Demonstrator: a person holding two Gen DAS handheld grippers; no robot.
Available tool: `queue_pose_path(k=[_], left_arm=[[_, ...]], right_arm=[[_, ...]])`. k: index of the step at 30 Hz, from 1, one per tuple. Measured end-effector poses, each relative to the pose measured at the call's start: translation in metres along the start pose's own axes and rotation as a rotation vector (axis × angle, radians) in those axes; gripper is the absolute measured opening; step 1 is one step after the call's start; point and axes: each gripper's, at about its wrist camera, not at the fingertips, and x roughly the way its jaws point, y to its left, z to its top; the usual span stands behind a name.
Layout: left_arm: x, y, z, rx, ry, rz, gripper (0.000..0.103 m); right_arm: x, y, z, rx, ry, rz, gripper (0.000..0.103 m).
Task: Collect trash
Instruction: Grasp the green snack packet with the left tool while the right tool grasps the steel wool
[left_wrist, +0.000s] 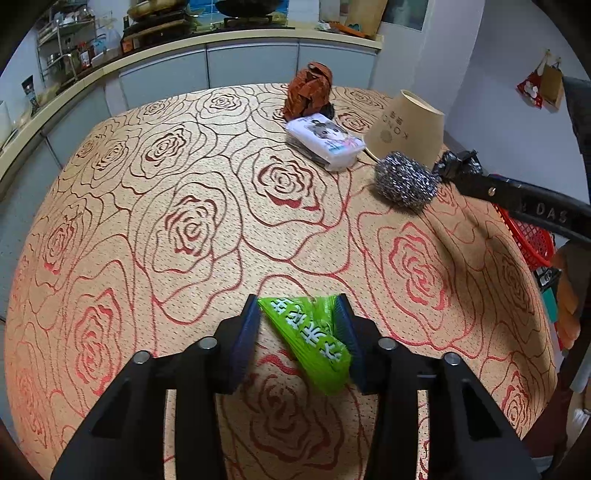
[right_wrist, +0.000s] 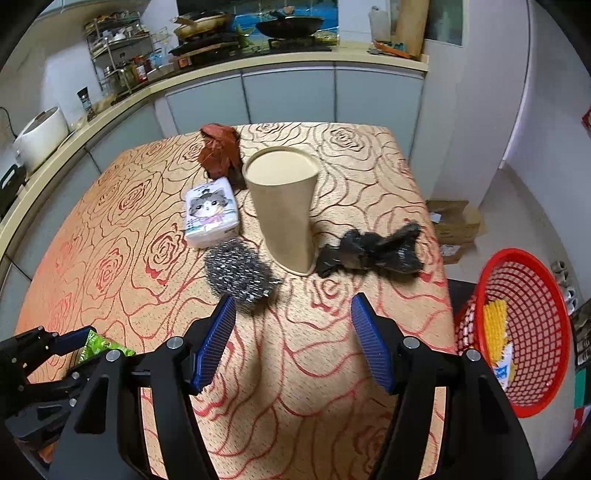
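My left gripper is shut on a green snack wrapper and holds it just above the rose-patterned tablecloth; it also shows at the lower left of the right wrist view. My right gripper is open and empty, above the table near a steel wool scourer. Beyond it lie a crumpled black bag, an upside-down paper cup, a tissue pack and a crumpled brown wrapper. A red basket holding a yellow packet stands off the table's right edge.
Kitchen counters with pots and a rack run behind the table. A rice cooker stands at the left. A cardboard box lies on the floor at the right, beyond the table edge.
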Motion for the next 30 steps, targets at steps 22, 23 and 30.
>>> queue_pose_path(k=[22,23,30], left_arm=[[-0.006,0.034,0.012,-0.065,-0.014,0.024,0.021],[-0.006,0.034,0.012,-0.068,-0.010,0.024,0.016],[-0.005,0.036,0.013,-0.074,-0.008,0.023,0.015]], right_arm=[[0.052,0.038,0.013,-0.090,0.054,0.044,0.051],[0.052,0.039,0.013,-0.093,0.057,0.054,0.048],[0.046,0.041,0.011,-0.117,0.060,0.064,0.040]])
